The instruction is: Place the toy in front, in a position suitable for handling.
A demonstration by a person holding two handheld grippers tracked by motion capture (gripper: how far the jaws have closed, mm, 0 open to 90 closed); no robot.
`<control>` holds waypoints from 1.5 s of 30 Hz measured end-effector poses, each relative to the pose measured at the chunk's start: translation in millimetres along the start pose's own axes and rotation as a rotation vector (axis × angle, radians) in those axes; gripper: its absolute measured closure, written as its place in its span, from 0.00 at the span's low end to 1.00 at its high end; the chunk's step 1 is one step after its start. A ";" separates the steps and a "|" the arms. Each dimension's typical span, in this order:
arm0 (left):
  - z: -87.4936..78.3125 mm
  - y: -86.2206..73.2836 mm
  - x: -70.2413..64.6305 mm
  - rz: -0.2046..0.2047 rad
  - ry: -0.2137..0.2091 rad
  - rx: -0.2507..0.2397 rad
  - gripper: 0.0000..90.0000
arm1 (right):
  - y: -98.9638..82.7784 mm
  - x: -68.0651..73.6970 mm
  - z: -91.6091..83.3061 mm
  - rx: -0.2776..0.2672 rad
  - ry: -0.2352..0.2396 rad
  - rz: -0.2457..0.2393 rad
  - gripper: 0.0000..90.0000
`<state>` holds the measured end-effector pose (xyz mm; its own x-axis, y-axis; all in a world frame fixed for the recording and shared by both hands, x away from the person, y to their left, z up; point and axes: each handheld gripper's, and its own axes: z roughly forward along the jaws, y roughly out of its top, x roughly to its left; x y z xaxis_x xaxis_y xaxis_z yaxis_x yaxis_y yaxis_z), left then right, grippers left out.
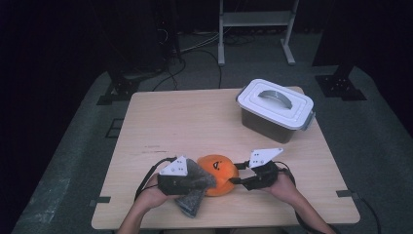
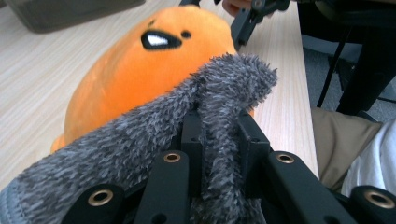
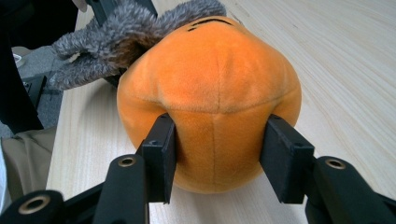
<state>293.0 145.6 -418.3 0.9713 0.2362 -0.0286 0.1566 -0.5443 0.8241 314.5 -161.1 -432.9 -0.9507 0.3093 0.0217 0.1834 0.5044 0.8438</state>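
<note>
Wooden table (image 1: 195, 122) in a dark room, grey floor around it. Near front edge, left to right: left gripper (image 2: 219, 126), jaws clamped tight on a fold of grey fuzzy cloth (image 2: 140, 140) that drapes against the toy; orange plush toy (image 1: 219, 174) resting on the table between the 2 grippers; right gripper (image 3: 217, 154), both pads pressing into the plush's sides, denting it. Lidded white storage box (image 1: 275, 109) stands well apart at far right.

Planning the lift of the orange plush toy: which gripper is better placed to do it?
Right. The right gripper already has its jaws pressed into both sides of the orange plush toy, while the left gripper is shut on a grey furry cloth.
</note>
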 end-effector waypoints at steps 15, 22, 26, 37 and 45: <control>6.7 23.8 -5.3 0.054 -0.018 0.002 0.85 | 4.8 4.1 0.5 -0.005 -0.012 -0.014 0.55; 9.0 40.0 -7.0 0.071 -0.038 -0.032 0.85 | 6.0 7.0 2.4 -0.007 -0.006 -0.021 0.55; 9.4 51.7 -6.2 0.087 -0.032 -0.045 0.85 | 8.1 11.3 4.2 -0.004 -0.001 -0.055 0.55; 0.4 48.0 11.3 0.052 0.042 -0.002 0.85 | 6.2 13.1 4.1 0.011 0.002 -0.101 0.56; -2.2 25.3 20.7 -0.013 0.043 0.004 0.85 | 1.9 7.4 2.7 0.022 0.008 -0.082 0.55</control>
<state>316.7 138.5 -396.8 0.9606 0.2777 -0.0143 0.1696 -0.5444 0.8215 308.4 -155.7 -432.6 -0.9647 0.2600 -0.0422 0.1107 0.5457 0.8306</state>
